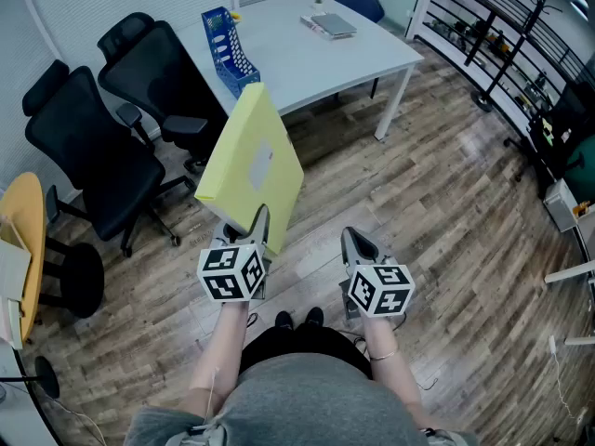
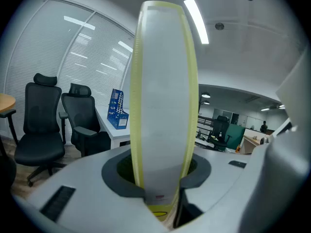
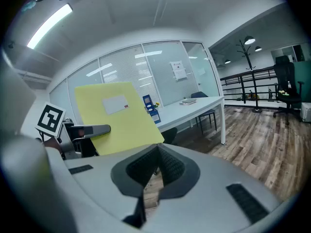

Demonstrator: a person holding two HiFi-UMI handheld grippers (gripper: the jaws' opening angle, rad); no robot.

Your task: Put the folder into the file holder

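Observation:
A thick yellow folder (image 1: 251, 161) with a white label stands tilted above the wooden floor, and my left gripper (image 1: 251, 229) is shut on its lower edge. In the left gripper view the folder (image 2: 163, 106) rises edge-on between the jaws of the left gripper (image 2: 163, 191). The blue file holder (image 1: 228, 49) stands on the near left corner of the white table (image 1: 307, 59), well ahead of the folder; it also shows as the file holder (image 2: 116, 109). My right gripper (image 1: 355, 242) hangs beside the left one, shut and empty. From the right gripper (image 3: 155, 152) I see the folder (image 3: 116, 120) to the left.
Two black office chairs (image 1: 112, 137) stand left of the table. A book (image 1: 330, 24) lies at the table's far end. A yellow round table (image 1: 23, 240) is at the far left. Black racks (image 1: 502, 35) line the right wall. The person's feet (image 1: 297, 321) are on the floor.

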